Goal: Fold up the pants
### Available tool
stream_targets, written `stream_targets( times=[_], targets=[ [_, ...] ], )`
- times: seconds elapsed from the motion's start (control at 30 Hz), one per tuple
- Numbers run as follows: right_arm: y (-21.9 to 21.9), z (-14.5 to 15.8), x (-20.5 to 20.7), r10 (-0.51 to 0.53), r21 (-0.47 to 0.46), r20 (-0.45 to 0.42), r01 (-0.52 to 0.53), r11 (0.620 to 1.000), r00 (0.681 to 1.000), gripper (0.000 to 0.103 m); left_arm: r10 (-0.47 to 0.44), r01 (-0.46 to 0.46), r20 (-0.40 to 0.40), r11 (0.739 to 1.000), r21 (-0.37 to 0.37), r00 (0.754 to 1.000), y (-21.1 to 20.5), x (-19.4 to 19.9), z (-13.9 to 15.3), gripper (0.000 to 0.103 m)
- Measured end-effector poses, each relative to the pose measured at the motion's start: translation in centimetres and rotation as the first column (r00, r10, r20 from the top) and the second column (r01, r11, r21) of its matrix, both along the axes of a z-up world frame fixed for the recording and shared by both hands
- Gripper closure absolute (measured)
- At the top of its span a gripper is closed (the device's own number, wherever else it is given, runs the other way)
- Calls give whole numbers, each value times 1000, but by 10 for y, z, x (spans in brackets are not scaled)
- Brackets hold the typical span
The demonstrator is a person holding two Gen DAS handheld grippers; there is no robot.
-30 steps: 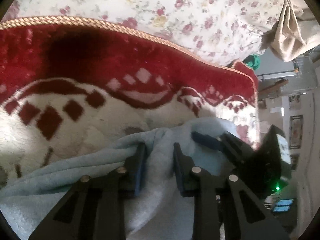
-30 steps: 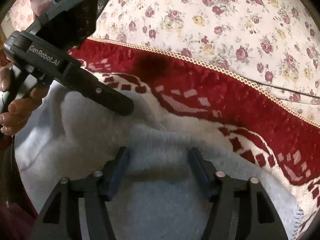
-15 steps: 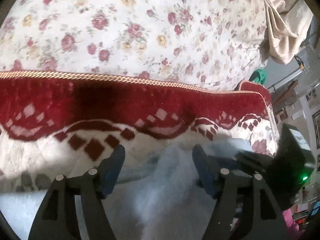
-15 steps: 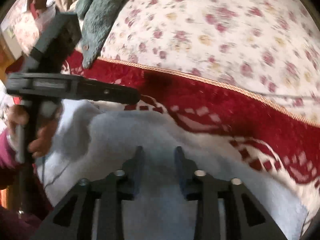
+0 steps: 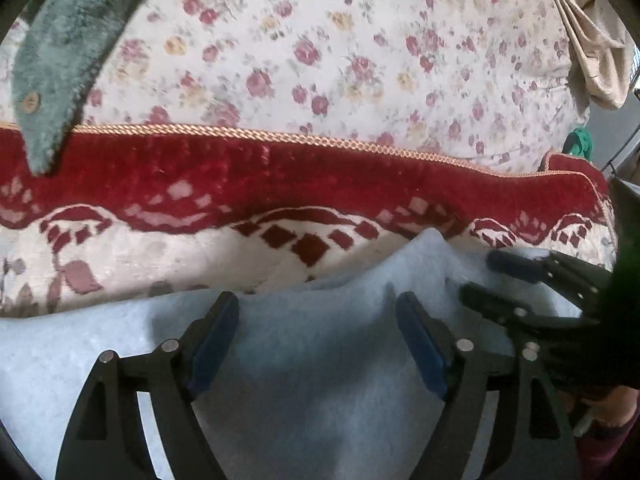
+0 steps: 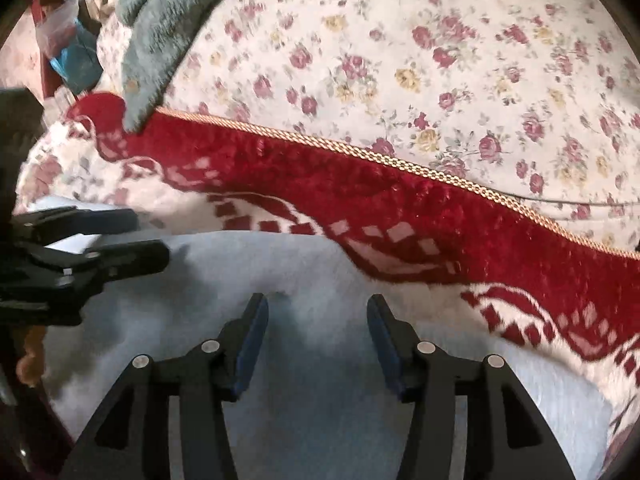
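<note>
Light blue fleece pants (image 5: 320, 380) lie bunched on a red and white blanket (image 5: 280, 184), filling the lower part of both views (image 6: 320, 420). My left gripper (image 5: 318, 308) hovers over the pants with its jaws opening wide; the cloth lies below them and the pads press on nothing. It shows at the left edge of the right wrist view (image 6: 148, 236). My right gripper (image 6: 316, 308) is also opening, its blue pads apart over the pants with no cloth pinched. In the left wrist view it (image 5: 480, 276) reaches in from the right beside a raised peak of cloth.
A floral sheet (image 5: 340, 60) covers the bed beyond the blanket's gold cord edge. A grey-green fuzzy garment (image 5: 48, 72) with a button hangs over the blanket's far left. Beige cloth (image 5: 592, 40) hangs at the upper right. A person's hand (image 5: 612, 408) holds the right gripper.
The left gripper let go of the pants fold, its jaws spreading wide, and it rose and tilted up toward the floral sheet. The right gripper's jaws narrowed, then spread apart again.
</note>
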State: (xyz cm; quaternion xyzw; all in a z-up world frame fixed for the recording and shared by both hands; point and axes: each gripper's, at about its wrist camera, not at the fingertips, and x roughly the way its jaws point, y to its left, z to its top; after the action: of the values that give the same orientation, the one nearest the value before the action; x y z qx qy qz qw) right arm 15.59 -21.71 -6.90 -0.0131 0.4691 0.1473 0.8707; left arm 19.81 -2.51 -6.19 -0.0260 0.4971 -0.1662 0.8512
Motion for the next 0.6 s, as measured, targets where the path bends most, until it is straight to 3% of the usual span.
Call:
stream_targets(
  times=[0.1, 0.37, 0.5, 0.6],
  targets=[
    [1, 6, -8, -17, 88, 1, 17, 996, 1000, 47, 12, -13, 14, 1000, 17, 1000, 2, -7, 5, 23],
    [20, 0, -2, -63, 174, -10, 63, 983, 998, 47, 114, -115, 22, 992, 60, 993, 52, -19, 12, 23],
    [27, -15, 19, -103, 145, -19, 105, 984, 994, 47, 231, -234, 36, 968, 96, 972, 102, -22, 9, 23],
    [35, -37, 33, -115, 31, -51, 116, 993, 992, 41, 353, -352, 24, 921, 166, 935, 149, -23, -8, 23]
  ],
)
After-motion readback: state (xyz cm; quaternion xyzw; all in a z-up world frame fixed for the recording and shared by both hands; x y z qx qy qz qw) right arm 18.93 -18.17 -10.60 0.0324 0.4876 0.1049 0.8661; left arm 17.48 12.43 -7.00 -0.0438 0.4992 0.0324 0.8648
